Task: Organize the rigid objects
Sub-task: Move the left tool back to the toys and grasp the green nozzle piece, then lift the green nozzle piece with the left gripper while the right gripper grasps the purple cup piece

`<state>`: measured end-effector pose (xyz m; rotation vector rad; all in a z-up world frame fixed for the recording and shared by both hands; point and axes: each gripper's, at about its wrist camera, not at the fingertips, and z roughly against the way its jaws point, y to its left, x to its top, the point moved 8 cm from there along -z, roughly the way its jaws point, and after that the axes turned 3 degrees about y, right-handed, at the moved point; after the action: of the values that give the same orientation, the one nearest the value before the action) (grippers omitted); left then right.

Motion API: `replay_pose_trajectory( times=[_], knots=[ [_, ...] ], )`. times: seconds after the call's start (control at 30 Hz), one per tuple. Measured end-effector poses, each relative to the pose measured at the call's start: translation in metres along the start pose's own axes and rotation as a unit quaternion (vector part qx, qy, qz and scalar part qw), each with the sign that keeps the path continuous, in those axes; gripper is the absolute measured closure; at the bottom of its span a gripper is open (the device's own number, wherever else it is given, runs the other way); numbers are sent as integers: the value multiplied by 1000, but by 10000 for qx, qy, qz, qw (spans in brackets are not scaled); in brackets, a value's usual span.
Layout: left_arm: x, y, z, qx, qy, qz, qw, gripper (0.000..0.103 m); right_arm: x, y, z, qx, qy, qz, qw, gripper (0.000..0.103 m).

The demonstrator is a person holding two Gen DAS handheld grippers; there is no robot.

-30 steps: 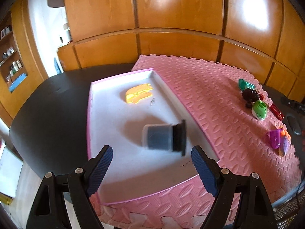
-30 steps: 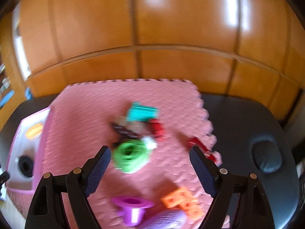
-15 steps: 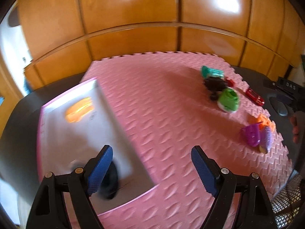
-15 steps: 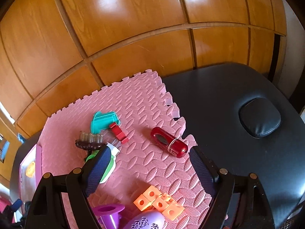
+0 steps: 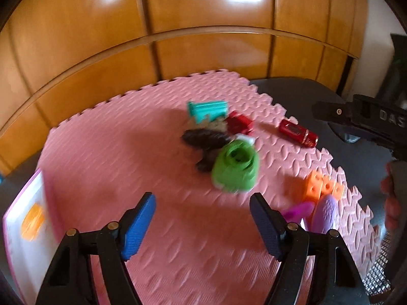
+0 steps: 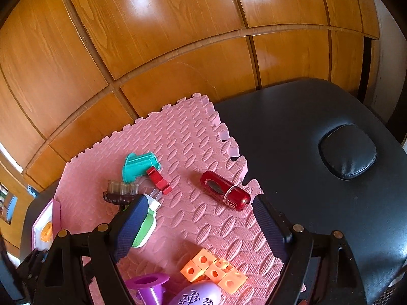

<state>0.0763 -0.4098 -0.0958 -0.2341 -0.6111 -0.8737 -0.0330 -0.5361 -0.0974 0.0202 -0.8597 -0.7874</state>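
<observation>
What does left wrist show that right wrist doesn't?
Left wrist only: the right gripper at the frame's right edge, with the person's fingers below it.
Right wrist only: the black padded cushion on the dark table.
Both: the pink mat, teal piece, glossy red case, green object, orange cubes and white tray.

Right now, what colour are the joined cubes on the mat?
Orange cubes, clearest in the right wrist view.
</observation>
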Motion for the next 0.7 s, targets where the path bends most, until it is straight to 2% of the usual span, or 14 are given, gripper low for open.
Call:
replay_pose_trajectory(
  times=[0.23, 0.37, 0.47, 0.53, 0.6, 0.7],
  knots=[
    [17, -18, -41, -68, 236, -405, 9989, 27, 2, 1, -1, 148, 39, -75, 9999, 17],
    [22, -23, -56, -174, 368, -417, 9983, 27, 3, 4, -1, 222, 54, -79, 9997, 17],
    [27, -26, -63, -46, 315, -508, 9982, 29, 3, 4, -2, 247, 64, -90, 9996, 17],
    [30, -28, -63, -74, 259, -559, 9981, 37, 2, 4, -3, 257, 95, -100, 9996, 17],
    [30, -31, -57, -306, 214, -575, 9976, 50, 2, 2, -4, 234, 112, -99, 9996, 17],
    [19, -26, -47, -251, 218, -557, 9979, 50, 0, 1, -6, 206, 152, -90, 9996, 17]
  ],
)
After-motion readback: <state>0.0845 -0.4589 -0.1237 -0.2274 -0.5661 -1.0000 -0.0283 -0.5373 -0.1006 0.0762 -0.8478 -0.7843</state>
